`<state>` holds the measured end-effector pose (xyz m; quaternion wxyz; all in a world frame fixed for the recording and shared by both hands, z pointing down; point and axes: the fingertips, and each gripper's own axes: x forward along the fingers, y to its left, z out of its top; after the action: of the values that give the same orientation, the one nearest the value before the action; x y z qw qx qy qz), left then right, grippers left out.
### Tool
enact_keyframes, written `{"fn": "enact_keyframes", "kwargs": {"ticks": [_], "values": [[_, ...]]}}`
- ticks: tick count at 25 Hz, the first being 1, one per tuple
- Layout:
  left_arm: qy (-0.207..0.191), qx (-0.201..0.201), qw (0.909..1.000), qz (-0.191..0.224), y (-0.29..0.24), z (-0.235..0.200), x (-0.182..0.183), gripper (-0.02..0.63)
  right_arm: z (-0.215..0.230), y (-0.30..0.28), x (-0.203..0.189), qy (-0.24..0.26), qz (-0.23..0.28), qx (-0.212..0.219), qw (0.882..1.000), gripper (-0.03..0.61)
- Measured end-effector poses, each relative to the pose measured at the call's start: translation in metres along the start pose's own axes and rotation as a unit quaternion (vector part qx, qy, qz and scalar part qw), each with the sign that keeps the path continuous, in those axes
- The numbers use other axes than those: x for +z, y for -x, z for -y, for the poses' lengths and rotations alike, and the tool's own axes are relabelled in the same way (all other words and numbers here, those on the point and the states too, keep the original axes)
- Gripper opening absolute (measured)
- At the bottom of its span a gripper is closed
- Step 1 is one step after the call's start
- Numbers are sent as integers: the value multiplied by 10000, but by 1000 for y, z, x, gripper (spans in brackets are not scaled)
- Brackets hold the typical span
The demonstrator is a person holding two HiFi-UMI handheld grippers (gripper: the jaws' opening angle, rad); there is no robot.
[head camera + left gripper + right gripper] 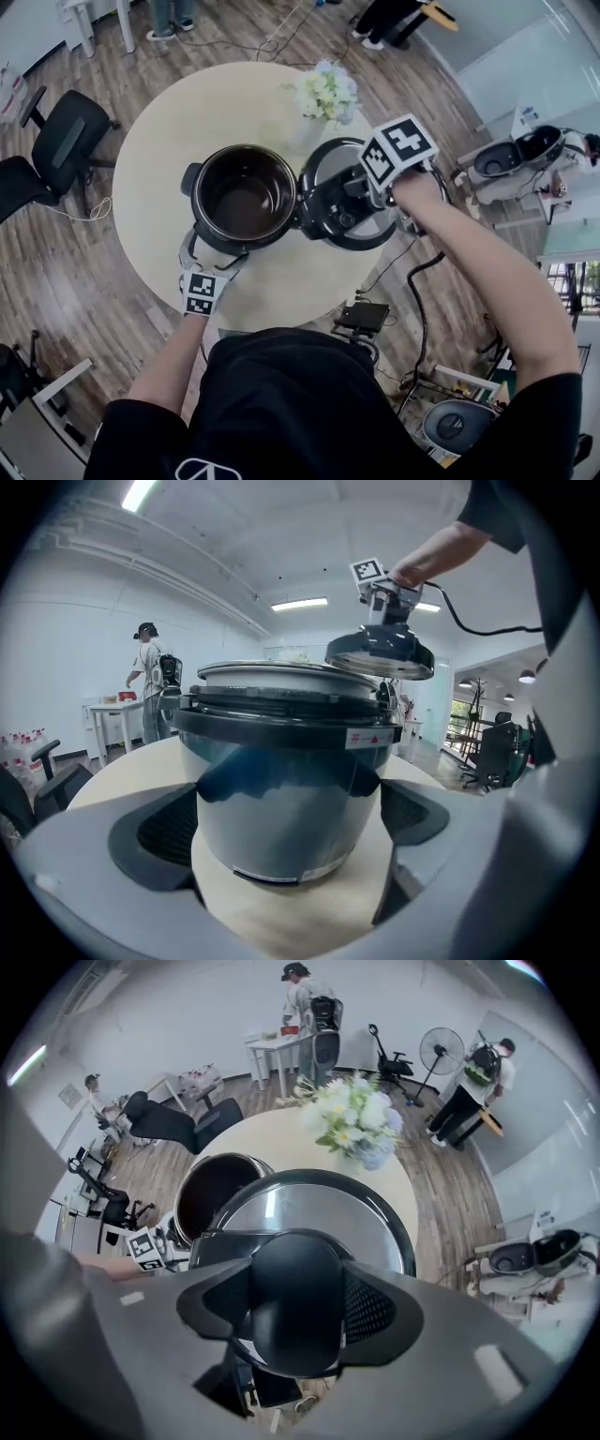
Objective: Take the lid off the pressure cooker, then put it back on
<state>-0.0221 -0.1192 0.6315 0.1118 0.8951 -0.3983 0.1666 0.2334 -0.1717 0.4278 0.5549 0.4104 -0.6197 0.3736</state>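
The pressure cooker point(244, 197) stands open on the round table point(159, 141), its dark bowl empty. My left gripper point(211, 258) is at its near side. In the left gripper view the pot point(281, 789) fills the gap between the pads, which rest against it on both sides. The lid point(352, 202) hangs just right of the pot, slightly above the table, with my right gripper point(361, 187) shut on its black knob point(295, 1302) from above. The lid's steel underside rim point(309, 1208) shows around the knob. From the left gripper view the lid point(380, 653) floats above the pot's right rim.
A vase of pale flowers point(328, 94) stands on the table just behind the lid. A black box point(364, 317) with cables sits by the table's near edge. Office chairs point(61, 141) are at the left, another cooker point(511, 159) at the right. People stand at the room's far side.
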Motion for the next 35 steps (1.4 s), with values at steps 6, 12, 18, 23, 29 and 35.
{"fn": "enact_keyframes", "kwargs": {"ticks": [6,12,18,23,29,35], "values": [[15,0,10000,-46,-3,-3,4,589,74,-20,-76,-582,-291,-267,9975,287],[13,14,10000,-71,-3,0,4,589,91,-99,-133,-717,-432,-211,9963,287],[4,41,9999,-120,-4,-3,2,589,64,-172,-137,-876,-356,133,9954,287],[-47,56,9999,-136,-5,-3,2,589,45,-214,-132,-872,-192,128,9959,287],[-32,89,9998,-171,-4,-3,2,589,40,-248,-127,-876,-189,-48,9960,287],[-39,91,9997,-221,-3,-3,2,589,35,-265,-123,-852,-83,8,9963,287]]}}
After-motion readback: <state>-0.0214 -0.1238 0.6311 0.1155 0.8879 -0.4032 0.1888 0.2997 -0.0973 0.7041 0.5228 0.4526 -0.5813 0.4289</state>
